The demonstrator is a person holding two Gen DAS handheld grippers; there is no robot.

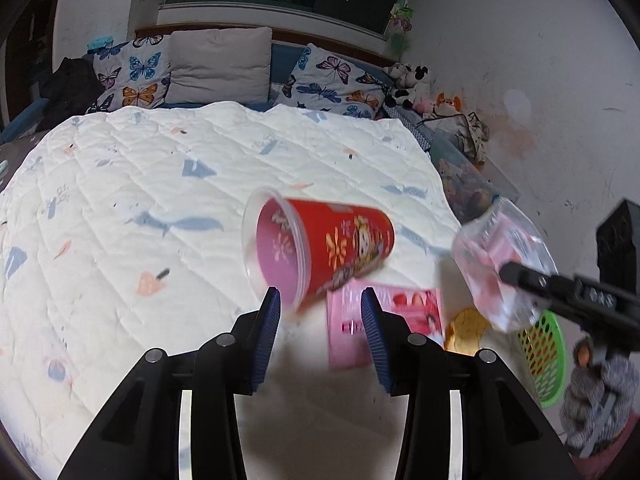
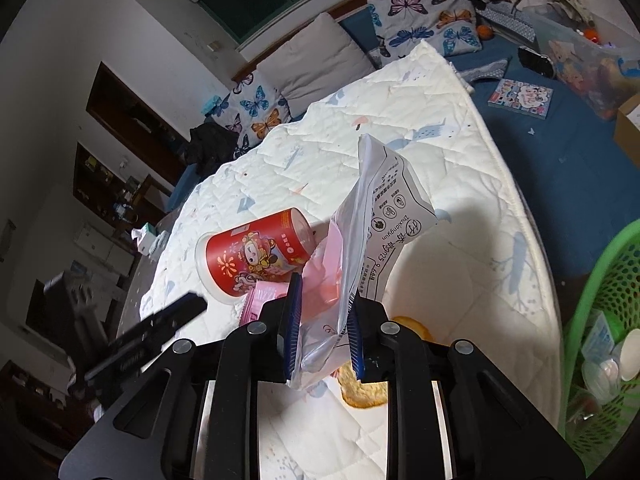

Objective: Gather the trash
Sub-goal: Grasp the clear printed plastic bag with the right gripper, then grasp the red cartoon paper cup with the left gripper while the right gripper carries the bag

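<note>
A red paper cup (image 1: 332, 248) (image 2: 256, 260) lies on its side on the white quilt (image 1: 160, 184), mouth toward the left wrist camera. My left gripper (image 1: 320, 308) is open just short of it, with its left pad close to the cup's rim and nothing gripped. A pink packet (image 1: 404, 312) (image 2: 264, 298) lies flat beside the cup. My right gripper (image 2: 322, 320) (image 1: 510, 274) is shut on a clear plastic bag (image 2: 376, 216) (image 1: 496, 256) with pink contents, held up off the quilt. A piece of orange peel (image 1: 466, 330) (image 2: 366, 390) lies under the bag.
A green mesh basket (image 2: 600, 312) (image 1: 544, 360) with several items inside stands off the bed's right edge. Butterfly pillows (image 1: 132, 72), a grey pillow (image 1: 220, 64) and plush toys (image 1: 408, 84) line the headboard. A grey knitted sleeve (image 1: 592, 400) shows at lower right.
</note>
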